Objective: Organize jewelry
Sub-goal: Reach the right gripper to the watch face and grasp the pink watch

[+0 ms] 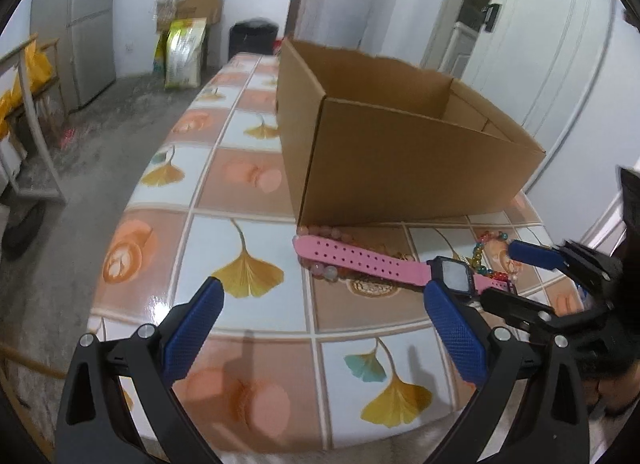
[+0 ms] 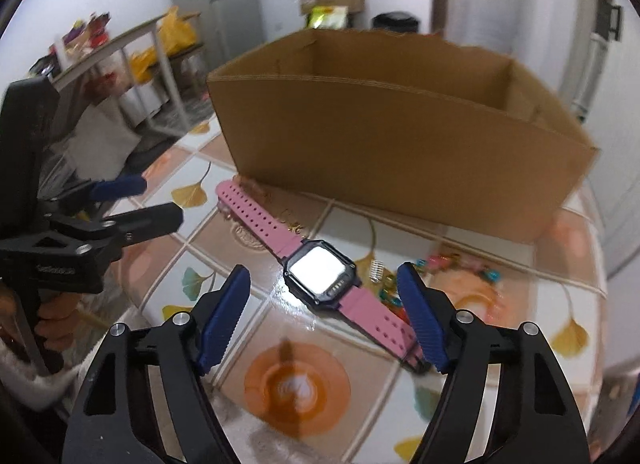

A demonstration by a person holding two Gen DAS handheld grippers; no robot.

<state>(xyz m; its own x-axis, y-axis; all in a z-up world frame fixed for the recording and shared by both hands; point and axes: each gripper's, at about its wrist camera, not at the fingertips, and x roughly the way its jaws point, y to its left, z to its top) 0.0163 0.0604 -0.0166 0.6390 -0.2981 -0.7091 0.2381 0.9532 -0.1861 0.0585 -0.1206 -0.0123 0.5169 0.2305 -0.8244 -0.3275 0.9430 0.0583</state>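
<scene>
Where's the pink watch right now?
The pink watch lies flat on the tiled table before the cardboard box, between the open right gripper's fingers, unpinched.

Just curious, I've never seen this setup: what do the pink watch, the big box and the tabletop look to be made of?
Pink watch: strap looks like matte rubber or silicone, punched with rows of holes; dark case, glossy reflecting screen.
Box: plain brown corrugated cardboard, folded corners, open top.
Tabletop: glossy covering printed with tiles, probably vinyl or oilcloth; it throws reflections.
</scene>
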